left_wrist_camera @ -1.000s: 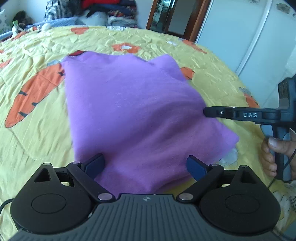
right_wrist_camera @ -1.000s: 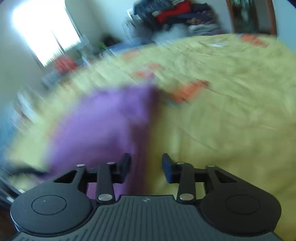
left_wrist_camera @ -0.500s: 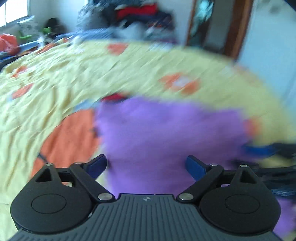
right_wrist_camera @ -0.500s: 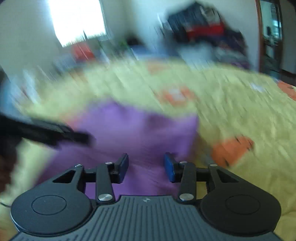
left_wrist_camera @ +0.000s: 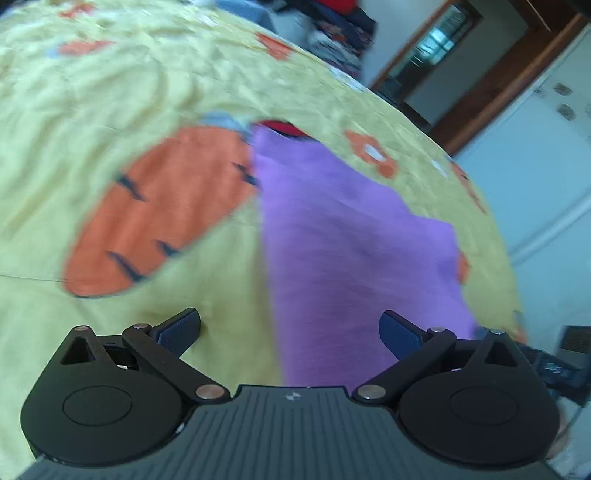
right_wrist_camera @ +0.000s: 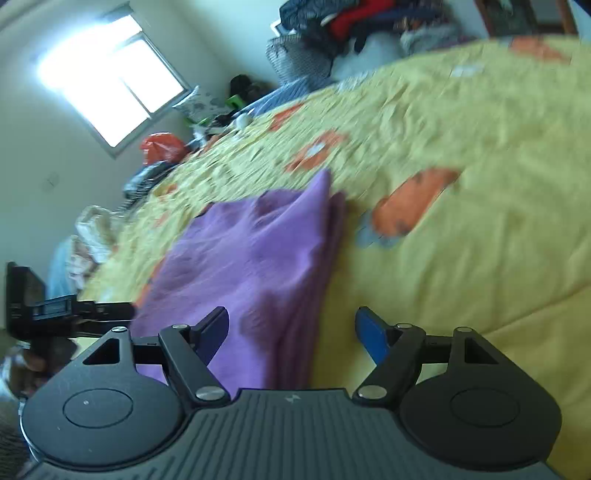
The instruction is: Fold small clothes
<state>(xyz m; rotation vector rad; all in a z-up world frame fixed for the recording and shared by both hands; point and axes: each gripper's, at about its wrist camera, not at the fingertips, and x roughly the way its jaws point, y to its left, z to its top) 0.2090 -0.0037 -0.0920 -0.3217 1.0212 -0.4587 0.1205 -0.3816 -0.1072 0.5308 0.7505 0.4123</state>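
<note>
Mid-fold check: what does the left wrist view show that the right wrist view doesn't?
Only the left wrist view shows the large carrot print beside the purple garment, a wooden door frame and a pale cabinet.

Only the right wrist view shows the bright window, an orange bag and the clothes pile in full.

Both show the garment lying on the yellow bedspread, held by neither tongs: left tongs wide open, right tongs opening over its edge.

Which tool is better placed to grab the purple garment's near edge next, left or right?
Probably right. The right tool, opening, already straddles the purple garment's folded edge. The left tool is open, half over bare bedspread.
</note>
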